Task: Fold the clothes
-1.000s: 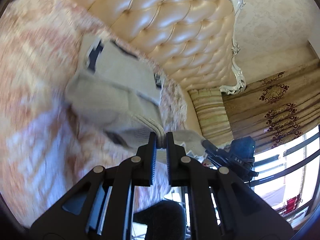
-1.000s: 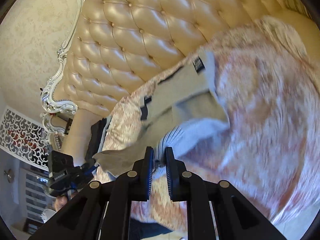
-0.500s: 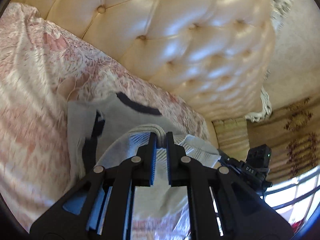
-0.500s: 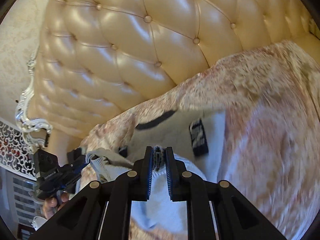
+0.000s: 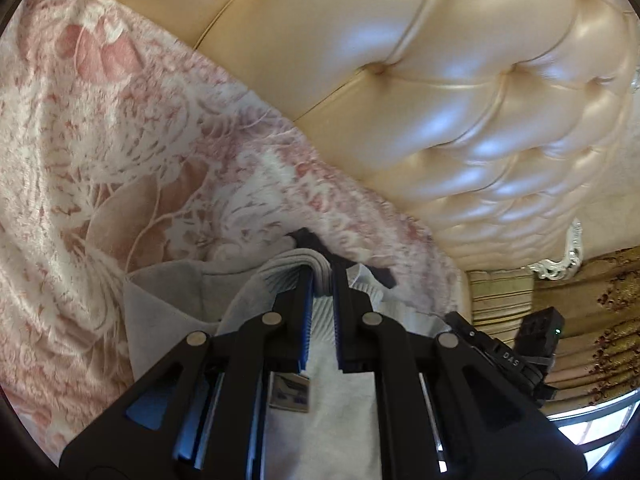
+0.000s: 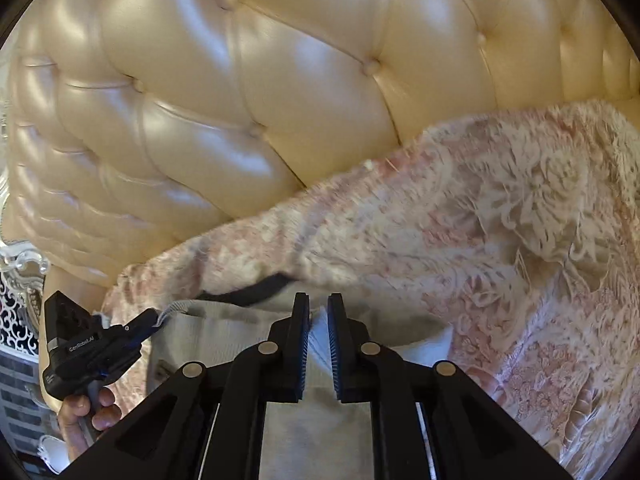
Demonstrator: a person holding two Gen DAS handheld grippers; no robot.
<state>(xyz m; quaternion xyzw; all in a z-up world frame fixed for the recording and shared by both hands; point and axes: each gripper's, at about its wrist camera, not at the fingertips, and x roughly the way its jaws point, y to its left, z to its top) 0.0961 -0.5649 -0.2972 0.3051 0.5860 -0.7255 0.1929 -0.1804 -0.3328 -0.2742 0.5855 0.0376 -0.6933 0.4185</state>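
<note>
the grey knit garment (image 5: 172,320) lay on the floral bedspread (image 5: 100,152) at the tufted headboard (image 5: 460,92). the left gripper (image 5: 322,280) was opening, ribbed hem between its jaws; the right gripper (image 6: 319,312) was closing on the same fold. the knit looked soft and limp — best held at the ribbed edges. lower layers were hidden behind the tools.
</note>
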